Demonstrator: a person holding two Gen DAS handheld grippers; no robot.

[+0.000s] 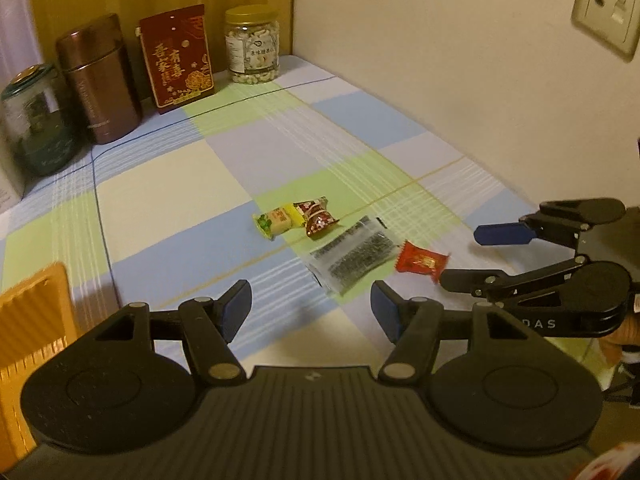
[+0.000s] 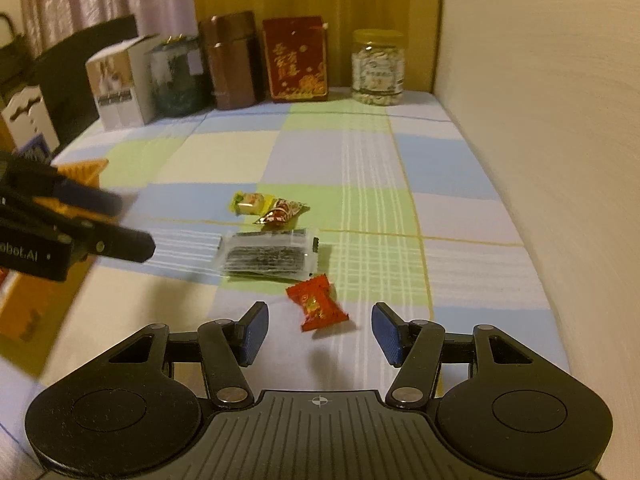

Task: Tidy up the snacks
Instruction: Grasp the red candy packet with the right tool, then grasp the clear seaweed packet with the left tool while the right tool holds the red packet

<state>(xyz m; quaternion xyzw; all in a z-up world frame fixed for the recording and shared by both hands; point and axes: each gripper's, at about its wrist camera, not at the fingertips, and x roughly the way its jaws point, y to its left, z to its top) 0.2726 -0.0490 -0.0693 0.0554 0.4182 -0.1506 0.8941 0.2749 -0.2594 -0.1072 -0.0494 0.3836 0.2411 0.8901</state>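
Red candy (image 2: 320, 302) lies at 12 o'clock between right gripper (image 2: 320, 330) tips, long axis toward 5; jaws wide, empty. Left gripper (image 1: 311, 310) farther, also wide.

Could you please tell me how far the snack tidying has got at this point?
Nothing looks sorted yet. The red candy, seaweed packet, yellow snack and dark red candy all lie loose on the checked cloth. Both the left claw and right claw are open and empty.
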